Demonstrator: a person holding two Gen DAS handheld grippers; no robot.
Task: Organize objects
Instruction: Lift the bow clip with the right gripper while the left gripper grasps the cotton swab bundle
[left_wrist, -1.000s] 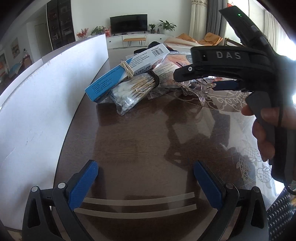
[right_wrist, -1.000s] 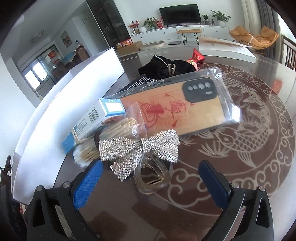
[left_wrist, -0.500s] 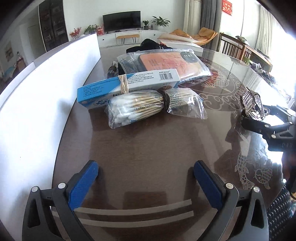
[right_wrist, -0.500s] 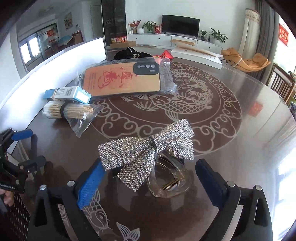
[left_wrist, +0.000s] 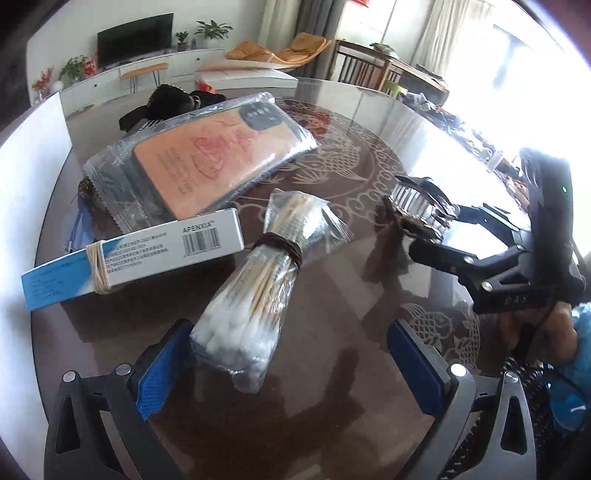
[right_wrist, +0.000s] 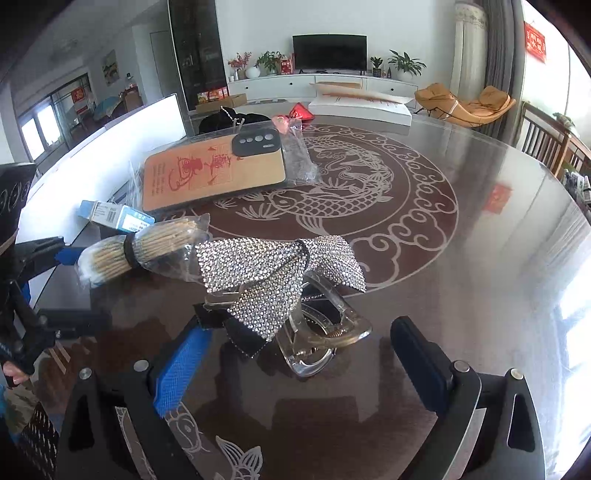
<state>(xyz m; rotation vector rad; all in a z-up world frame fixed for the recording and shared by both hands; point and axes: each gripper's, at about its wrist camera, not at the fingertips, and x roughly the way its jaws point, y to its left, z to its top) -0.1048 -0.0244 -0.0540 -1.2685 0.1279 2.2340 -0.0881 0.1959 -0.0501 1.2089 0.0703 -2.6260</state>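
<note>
A bag of cotton swabs (left_wrist: 255, 291) lies on the dark table, its white end just ahead of my open left gripper (left_wrist: 291, 358), close to the left finger. It also shows in the right wrist view (right_wrist: 144, 251). A blue-white box (left_wrist: 129, 258) and a bagged orange phone case (left_wrist: 207, 162) lie behind it. A rhinestone bow hair clip (right_wrist: 280, 277) rests on the table between the fingers of my open right gripper (right_wrist: 299, 354); in the left wrist view the clip (left_wrist: 417, 206) sits at that gripper's tips.
A white board (right_wrist: 110, 147) stands along the table's left side. A black item (right_wrist: 232, 120) and a red ornament (right_wrist: 299, 110) lie at the far end. The table (right_wrist: 424, 229) has a carved fish pattern.
My left gripper has moved forward and turned right, up to the cotton swab bag. My right gripper, with the bow clip between its fingers, has shifted a little nearer the swabs.
</note>
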